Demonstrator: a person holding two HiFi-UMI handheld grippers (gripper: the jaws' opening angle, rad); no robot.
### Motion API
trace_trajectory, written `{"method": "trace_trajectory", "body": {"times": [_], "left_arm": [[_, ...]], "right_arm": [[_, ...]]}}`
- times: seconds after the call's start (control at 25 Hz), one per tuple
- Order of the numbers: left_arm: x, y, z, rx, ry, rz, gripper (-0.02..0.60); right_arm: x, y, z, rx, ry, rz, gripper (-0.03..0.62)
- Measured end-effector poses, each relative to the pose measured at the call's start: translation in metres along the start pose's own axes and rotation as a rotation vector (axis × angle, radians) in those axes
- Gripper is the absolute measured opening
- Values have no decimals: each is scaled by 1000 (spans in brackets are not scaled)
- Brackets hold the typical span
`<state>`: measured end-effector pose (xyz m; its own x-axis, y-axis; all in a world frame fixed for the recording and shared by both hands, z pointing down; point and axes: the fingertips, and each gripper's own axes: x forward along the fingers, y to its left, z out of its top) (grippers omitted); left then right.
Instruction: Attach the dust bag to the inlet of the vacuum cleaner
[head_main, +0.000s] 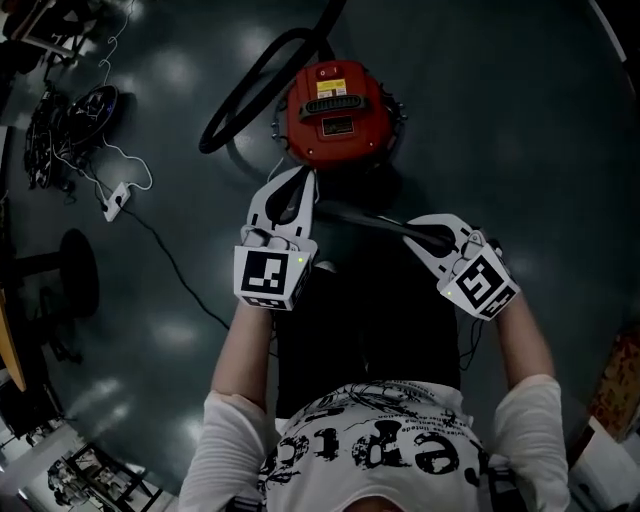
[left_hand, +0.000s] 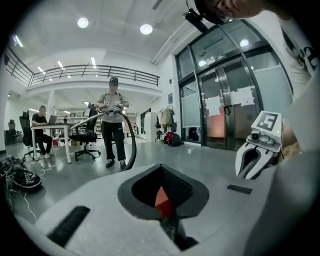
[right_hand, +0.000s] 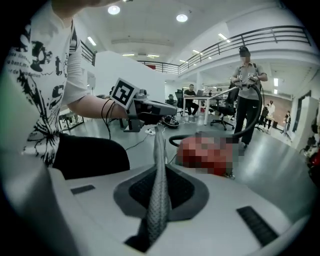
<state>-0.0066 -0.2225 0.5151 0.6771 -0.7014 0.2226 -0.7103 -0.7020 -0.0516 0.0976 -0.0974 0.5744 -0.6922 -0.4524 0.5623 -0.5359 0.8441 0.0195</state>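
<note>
You have the dust bag (head_main: 365, 220) pulled into a taut dark band between your two hands. The right hand-held gripper (head_main: 422, 232) is closed on one end of it, and in its own view the grey mesh edge runs straight out from between the jaws toward your other hand. The left hand-held gripper (head_main: 303, 182) looks closed on the other end, with dark fabric pinched where its jaws meet and a sliver of red showing through the gap above. The rest of the bag cannot be told apart from the dark cloth below the band. The vacuum cleaner (head_main: 335, 100) sits on the floor (head_main: 520, 120) directly ahead of you, just beyond the tips of the left hand-held gripper, with its black hose (head_main: 240, 90) looping off to the left. That makes your left hand the nearer one; the right sits further back and off to the side. The held edge lies crosswise, left to right, in front of the red body, so the coming move is probably a forward carry of both ends together. The inlet is not visible in any view, so I judge you need to find it before pushing the bag's mouth on.
</note>
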Motion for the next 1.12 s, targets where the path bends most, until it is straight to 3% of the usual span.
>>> {"method": "trace_trajectory", "body": {"times": [0.2, 0.4, 0.64, 0.8, 0.96, 1.12], "left_arm": [[18, 4, -53, 94, -9, -1, 3], [51, 18, -60, 197, 14, -51, 45], [102, 42, -52, 379, 107, -160, 147], [133, 39, -62, 502, 182, -240, 161], [158, 42, -86, 534, 313, -319, 161], [168, 42, -100, 608, 386, -390, 167]], "right_arm": [[38, -6, -48, -71, -9, 34, 25], [54, -6, -68, -97, 29, 71, 25], [57, -14, -78, -148, 75, 77, 25], [64, -17, -85, -93, 62, 125, 25], [68, -20, -85, -53, 65, 172, 25], [72, -19, -84, -73, 89, 201, 25]]}}
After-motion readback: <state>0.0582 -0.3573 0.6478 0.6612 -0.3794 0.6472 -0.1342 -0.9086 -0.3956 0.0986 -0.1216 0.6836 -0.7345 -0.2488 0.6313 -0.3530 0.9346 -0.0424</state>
